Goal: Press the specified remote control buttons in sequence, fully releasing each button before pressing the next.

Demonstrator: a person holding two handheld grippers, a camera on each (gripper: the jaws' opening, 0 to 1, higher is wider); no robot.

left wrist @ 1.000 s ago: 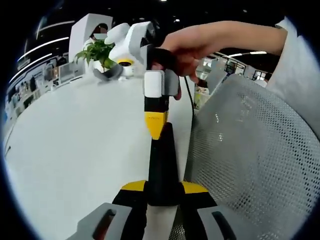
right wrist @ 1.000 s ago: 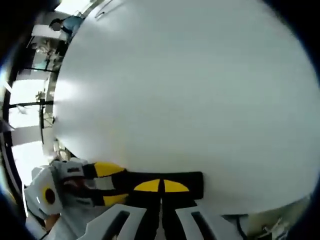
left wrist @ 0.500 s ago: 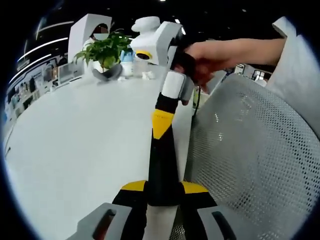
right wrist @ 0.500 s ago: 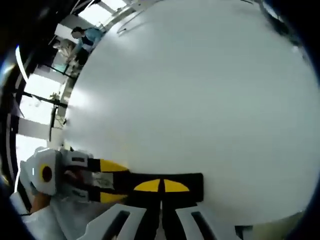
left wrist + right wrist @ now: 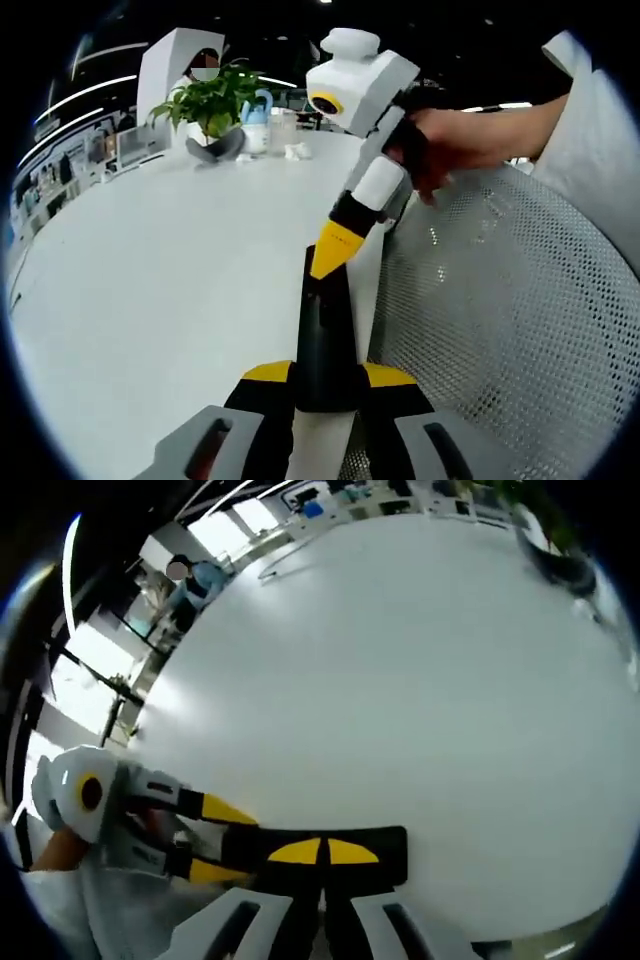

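Wide white table (image 5: 150, 270), potted plant (image 5: 207, 100) at its far edge, grey mesh chair (image 5: 500, 330) alongside; bright windows (image 5: 75, 680) beyond.

Remote control (image 5: 324, 345): buttons not readable, its near end hidden between the left gripper (image 5: 322, 385) jaws. In the right gripper view its (image 5: 330, 842) face is edge-on (no buttons visible). Small items by the far plant (image 5: 208, 102) too tiny to identify. Mesh chair (image 5: 500, 330) cut off at right edge.
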